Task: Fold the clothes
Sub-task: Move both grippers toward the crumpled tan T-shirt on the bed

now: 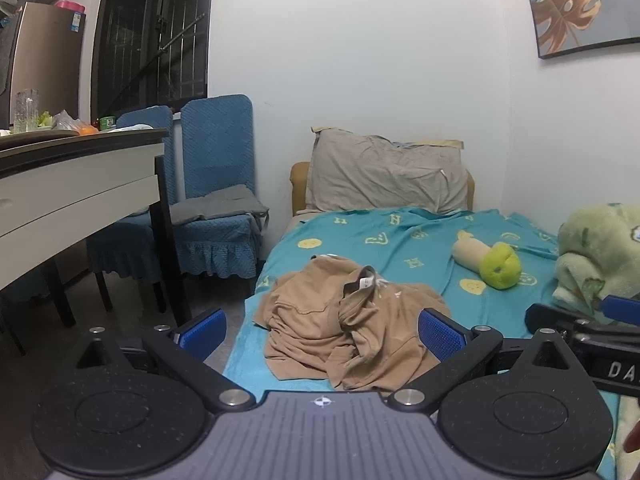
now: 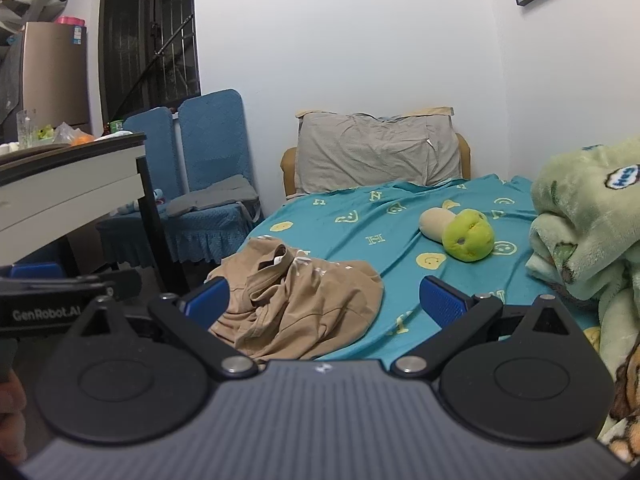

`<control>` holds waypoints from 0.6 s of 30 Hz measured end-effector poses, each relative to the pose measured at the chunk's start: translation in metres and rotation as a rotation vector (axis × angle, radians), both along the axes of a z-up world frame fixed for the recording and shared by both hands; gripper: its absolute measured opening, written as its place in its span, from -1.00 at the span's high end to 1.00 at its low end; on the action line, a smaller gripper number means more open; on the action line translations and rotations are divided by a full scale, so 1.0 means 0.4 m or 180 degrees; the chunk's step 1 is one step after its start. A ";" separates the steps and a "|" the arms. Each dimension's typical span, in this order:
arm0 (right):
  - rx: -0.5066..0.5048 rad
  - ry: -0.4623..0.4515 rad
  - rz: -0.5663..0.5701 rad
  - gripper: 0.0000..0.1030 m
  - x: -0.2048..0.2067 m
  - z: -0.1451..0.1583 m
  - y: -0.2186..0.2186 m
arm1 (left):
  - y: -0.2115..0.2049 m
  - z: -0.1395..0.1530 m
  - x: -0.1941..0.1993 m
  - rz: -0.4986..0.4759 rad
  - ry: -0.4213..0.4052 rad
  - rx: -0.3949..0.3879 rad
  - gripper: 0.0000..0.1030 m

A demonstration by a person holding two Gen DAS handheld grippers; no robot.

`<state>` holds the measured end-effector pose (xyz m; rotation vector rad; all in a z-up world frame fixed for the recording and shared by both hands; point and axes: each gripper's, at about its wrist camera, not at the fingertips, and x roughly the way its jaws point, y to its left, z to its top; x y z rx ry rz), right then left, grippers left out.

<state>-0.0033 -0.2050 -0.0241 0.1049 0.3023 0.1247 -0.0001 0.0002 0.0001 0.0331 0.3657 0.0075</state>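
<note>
Tan shirt (image 1: 352, 324) lies crumpled on the teal bed (image 1: 420, 240) (near its foot edge); your left hand-held gripper (image 1: 322, 328) and right hand-held gripper (image 2: 324, 306) both hover spread wide, holding nothing.

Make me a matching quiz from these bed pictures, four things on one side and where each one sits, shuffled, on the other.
Things:
1. crumpled tan shirt
2. grey pillow
3. green and cream plush toy
4. fluffy pale green blanket

Places:
A. propped at the head of the bed
B. piled at the bed's right edge
C. mid-bed on the teal sheet, right of the shirt
D. near foot of bed, just beyond the open left gripper

Pairs: 1-D, 2-A, 3-C, 4-B
</note>
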 end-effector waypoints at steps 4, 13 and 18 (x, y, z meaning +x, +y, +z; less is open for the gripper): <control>0.0027 0.0034 0.0005 -1.00 0.006 -0.005 -0.002 | 0.008 0.005 -0.003 0.0020 -0.0020 -0.0044 -1.00; -0.0031 -0.0050 -0.0082 -1.00 -0.013 0.005 -0.011 | 0.004 -0.002 -0.004 0.0094 0.0010 -0.0015 -1.00; -0.0162 -0.0101 -0.0290 -1.00 -0.014 0.008 -0.009 | 0.011 -0.001 -0.009 0.0152 0.0000 -0.0013 -1.00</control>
